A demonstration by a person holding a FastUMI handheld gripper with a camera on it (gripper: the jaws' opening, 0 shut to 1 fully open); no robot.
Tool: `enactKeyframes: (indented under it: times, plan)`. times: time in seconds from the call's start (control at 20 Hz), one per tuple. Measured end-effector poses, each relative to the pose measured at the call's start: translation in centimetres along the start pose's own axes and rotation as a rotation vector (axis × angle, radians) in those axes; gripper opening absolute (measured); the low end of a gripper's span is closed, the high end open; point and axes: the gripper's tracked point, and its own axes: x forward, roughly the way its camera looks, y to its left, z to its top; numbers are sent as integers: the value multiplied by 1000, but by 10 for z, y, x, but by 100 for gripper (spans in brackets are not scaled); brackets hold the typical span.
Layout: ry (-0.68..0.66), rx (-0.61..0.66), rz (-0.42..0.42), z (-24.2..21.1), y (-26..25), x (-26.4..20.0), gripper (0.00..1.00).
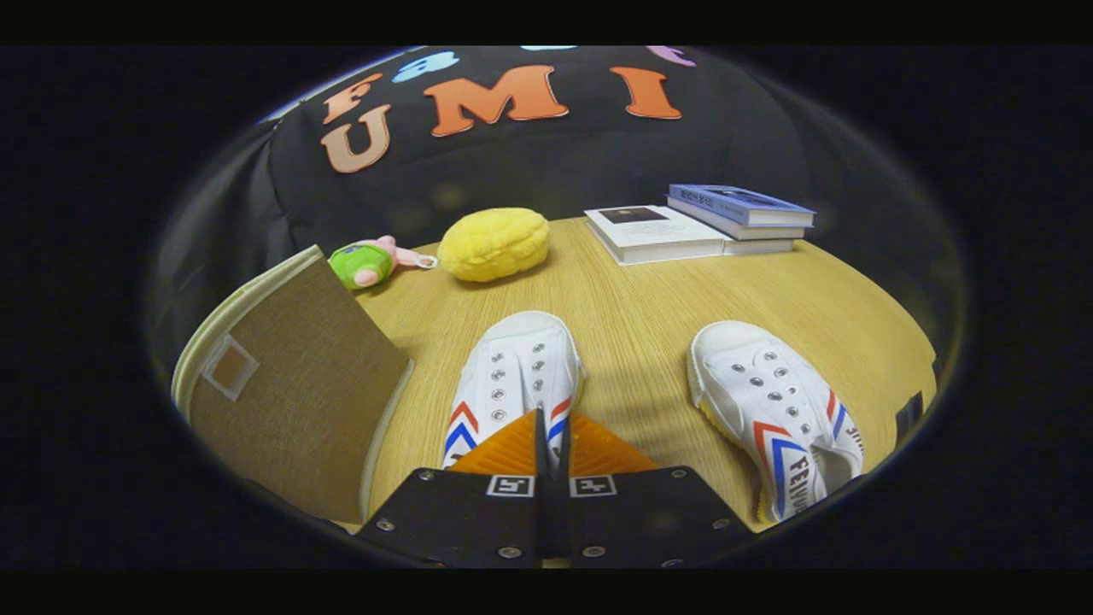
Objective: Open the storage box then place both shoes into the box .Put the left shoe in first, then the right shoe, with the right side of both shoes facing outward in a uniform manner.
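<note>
Hovering closed over the left shoe (517, 376), the claw (552, 431) grips nothing; the right shoe (777, 410) lies beside it, the lidded storage box (290, 393) opposite, all on the bench (666, 316).

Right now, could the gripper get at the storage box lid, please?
Probably yes: the gripper, fingers shut together above the left shoe, has the storage box just beside it with nothing lying between.

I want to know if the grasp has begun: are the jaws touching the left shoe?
Cannot tell. In the gripper view the gripper has its jaws closed together, overlapping the left shoe in the image, but whether they rest on it or hover above is unclear.
</note>
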Motion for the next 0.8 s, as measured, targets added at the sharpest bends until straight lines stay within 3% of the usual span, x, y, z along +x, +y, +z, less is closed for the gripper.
enactKeyframes:
  times: [0.5,0.8]
  plan:
    - [-169,74,-31,99,13,-70,0]
    - [-239,150,37,135,66,-105,0]
